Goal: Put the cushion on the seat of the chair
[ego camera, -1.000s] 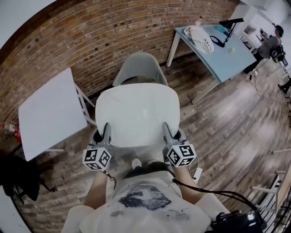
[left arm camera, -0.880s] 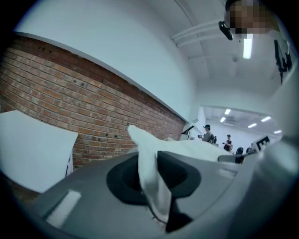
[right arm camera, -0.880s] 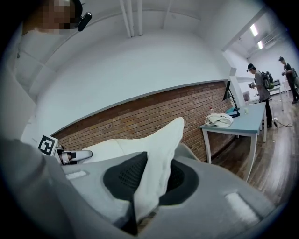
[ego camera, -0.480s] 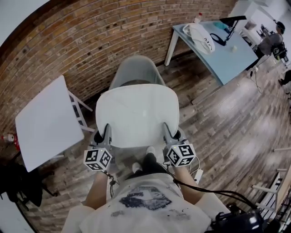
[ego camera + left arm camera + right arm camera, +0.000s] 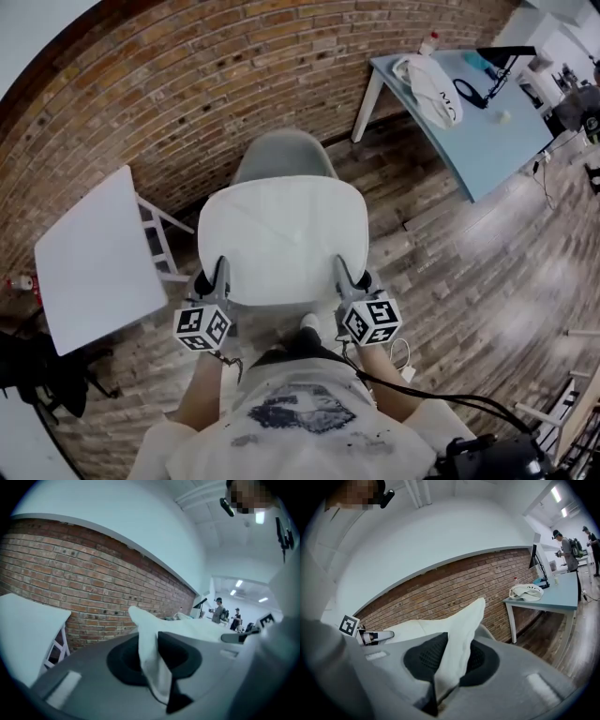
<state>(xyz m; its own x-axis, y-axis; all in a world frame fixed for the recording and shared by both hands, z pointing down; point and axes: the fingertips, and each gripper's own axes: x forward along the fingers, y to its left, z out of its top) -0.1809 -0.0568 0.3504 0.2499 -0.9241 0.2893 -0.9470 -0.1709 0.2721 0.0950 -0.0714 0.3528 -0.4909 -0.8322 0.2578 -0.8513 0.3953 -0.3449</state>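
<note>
White cushion (image 5: 281,239): pinched at its two near corners by left gripper (image 5: 219,274) and right gripper (image 5: 343,272), each closed narrow on the fabric, carried level and hiding the seat of the grey chair (image 5: 286,155). Apparently not yet set down; lowering and release left. Dark print on white bag (image 5: 429,84) too small to read.

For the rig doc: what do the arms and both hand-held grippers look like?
The left hand-held gripper and right hand-held gripper are grey with black-lined jaws, each topped by a white cube of black square markers. A black cable runs from the right one. Forearms bare; white printed T-shirt.
</note>
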